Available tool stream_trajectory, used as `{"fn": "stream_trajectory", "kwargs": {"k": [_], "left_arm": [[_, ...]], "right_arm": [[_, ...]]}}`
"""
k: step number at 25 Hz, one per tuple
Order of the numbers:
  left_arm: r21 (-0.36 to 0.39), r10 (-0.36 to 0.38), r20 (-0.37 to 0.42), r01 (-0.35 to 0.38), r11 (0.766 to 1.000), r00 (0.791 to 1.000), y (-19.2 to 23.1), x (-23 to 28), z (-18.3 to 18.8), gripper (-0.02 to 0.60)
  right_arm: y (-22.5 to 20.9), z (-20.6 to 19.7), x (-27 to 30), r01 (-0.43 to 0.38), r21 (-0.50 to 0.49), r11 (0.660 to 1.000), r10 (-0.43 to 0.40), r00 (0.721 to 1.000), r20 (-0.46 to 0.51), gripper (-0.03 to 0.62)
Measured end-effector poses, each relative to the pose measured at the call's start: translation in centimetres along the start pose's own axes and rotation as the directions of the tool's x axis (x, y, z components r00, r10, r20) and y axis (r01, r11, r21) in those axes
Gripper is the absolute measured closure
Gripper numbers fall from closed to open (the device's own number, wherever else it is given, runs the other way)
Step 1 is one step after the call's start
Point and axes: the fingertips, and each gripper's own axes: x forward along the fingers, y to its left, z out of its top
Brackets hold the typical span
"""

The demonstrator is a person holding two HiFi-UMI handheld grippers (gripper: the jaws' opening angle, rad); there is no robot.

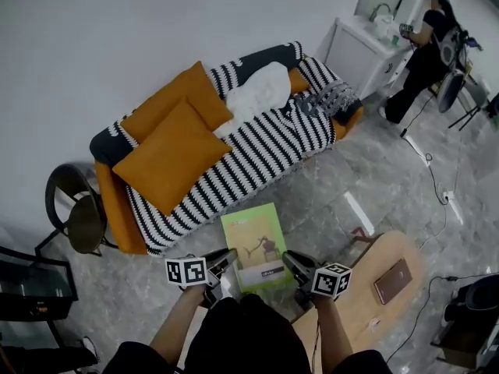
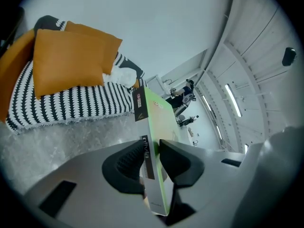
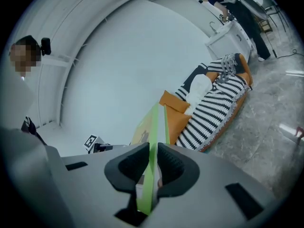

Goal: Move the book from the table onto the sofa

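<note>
Gripping the flat green-covered book [image 1: 254, 245] with my left gripper [image 1: 216, 269] and right gripper [image 1: 299, 269], clear of the striped, orange-cushioned sofa [image 1: 234, 150].

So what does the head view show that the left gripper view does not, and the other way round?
Only the head view: the wooden table with a flat brown thing on it, the right gripper, and a dark chair beside the sofa. Only the left gripper view: the jaws of the left gripper pressed on the spine of the green book, and light strips overhead. Both: the green book, the striped sofa, the orange cushions.
</note>
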Motion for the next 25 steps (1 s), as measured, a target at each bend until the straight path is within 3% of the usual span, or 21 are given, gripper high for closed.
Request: {"fn": "stream_trajectory", "kwargs": {"k": [18,25], "left_arm": [[0.001,-0.004,-0.018,0.004,1.0,1.0,2.8,6.8,10.9,0.469],[-0.003,-0.018,-0.049,0.017,1.0,0.999,4.1,10.5,17.7,0.469]], "right_arm": [[-5.1,9.2,7.1,-0.011,0.036,0.999,0.01,1.0,0.028,0.523],[-7.5,14.7,11.1,0.012,0.06,0.998,-0.014,0.999,0.037,0.524]]}}
